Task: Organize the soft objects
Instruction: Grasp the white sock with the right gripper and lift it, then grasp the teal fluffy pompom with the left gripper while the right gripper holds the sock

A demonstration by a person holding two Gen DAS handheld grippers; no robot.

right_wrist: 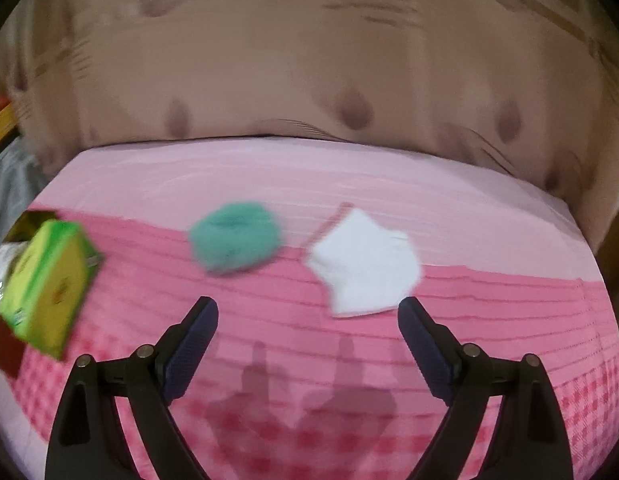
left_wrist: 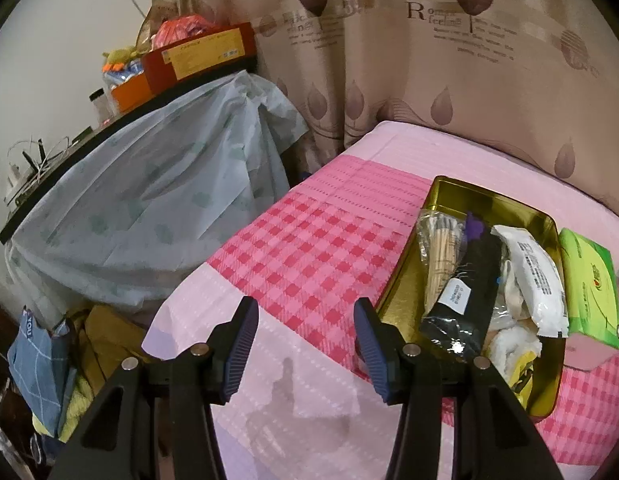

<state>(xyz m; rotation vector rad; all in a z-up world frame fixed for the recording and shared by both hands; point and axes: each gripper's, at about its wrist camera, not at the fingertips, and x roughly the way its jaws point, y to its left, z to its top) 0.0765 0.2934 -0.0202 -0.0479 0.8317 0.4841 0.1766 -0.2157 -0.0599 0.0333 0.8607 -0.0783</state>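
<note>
The gold tin (left_wrist: 449, 192) on the bed (left_wrist: 309, 248) already holds several packets and cloths. Beside the tin leans a green tissue pack (right_wrist: 49, 280); beyond it a teal bundle (right_wrist: 235, 236) and a white cloth (right_wrist: 363, 264) still lie loose. Both the left tongs (left_wrist: 307, 348) and right tongs (right_wrist: 309, 344) gape apart, empty.

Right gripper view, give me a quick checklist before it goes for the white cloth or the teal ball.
1. Right gripper open and empty: ok.
2. White cloth lying free on the bedspread: ok.
3. Teal ball apart from the cloth: ok.
4. Room left in the gold tin: ok, far end bare.
5. Left gripper open, clear of the tin: ok.
6. Sharp view of the targets: not ok, blurred.
</note>
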